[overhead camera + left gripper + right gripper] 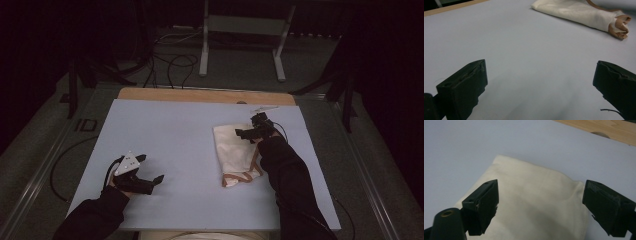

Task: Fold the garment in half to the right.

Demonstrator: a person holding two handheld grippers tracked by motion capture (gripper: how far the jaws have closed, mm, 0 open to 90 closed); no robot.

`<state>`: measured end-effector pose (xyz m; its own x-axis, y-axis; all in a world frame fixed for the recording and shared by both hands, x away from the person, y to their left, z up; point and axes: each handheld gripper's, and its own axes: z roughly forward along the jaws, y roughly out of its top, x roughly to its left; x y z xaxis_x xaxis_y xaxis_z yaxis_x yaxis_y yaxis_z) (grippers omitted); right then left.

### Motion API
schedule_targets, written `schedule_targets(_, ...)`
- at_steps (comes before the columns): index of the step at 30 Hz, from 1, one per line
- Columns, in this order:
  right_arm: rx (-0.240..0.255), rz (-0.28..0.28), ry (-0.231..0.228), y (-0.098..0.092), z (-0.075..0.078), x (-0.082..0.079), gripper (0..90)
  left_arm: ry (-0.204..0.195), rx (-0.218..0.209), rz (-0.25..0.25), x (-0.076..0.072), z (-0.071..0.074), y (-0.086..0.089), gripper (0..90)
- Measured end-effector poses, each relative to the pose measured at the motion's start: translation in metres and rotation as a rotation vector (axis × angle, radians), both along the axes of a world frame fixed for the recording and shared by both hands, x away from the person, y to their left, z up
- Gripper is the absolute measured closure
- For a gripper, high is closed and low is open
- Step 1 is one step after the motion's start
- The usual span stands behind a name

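Note:
A folded cream cloth bag (236,150) with brown straps (240,179) lies right of centre on the pale blue sheet (165,135). My right gripper (252,131) hovers over the bag's far end, jaws wide open, nothing between them. In the right gripper view the cream bag (536,202) spreads between and beyond the two black fingers (484,202). My left gripper (147,172) rests low at the near left, open and empty. In the left gripper view the bag (579,12) lies far ahead, its brown strap end (621,25) at the right.
The blue sheet covers a wooden table whose far edge (200,95) shows bare. A small pale strip (265,107) lies near the far right of the sheet. Beyond the table are cables (172,62) and a metal frame (240,30) on the floor.

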<state>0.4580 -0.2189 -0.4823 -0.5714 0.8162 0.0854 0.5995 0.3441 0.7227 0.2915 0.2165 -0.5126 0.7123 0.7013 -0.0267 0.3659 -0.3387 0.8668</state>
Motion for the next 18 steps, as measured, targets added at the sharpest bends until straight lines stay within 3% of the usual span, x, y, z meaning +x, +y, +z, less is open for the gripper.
schedule_targets(11, 0.002, 0.069, 0.011, 0.003, 0.011, -0.019, 12.2, 0.003, 0.008, -0.001, 0.000, -0.001, 0.001, 0.3)
schedule_targets(18, 0.018, 0.083, -0.025, -0.002, 0.019, -0.036, 11.1, 0.003, 0.011, -0.002, 0.000, 0.000, 0.001, 0.3)
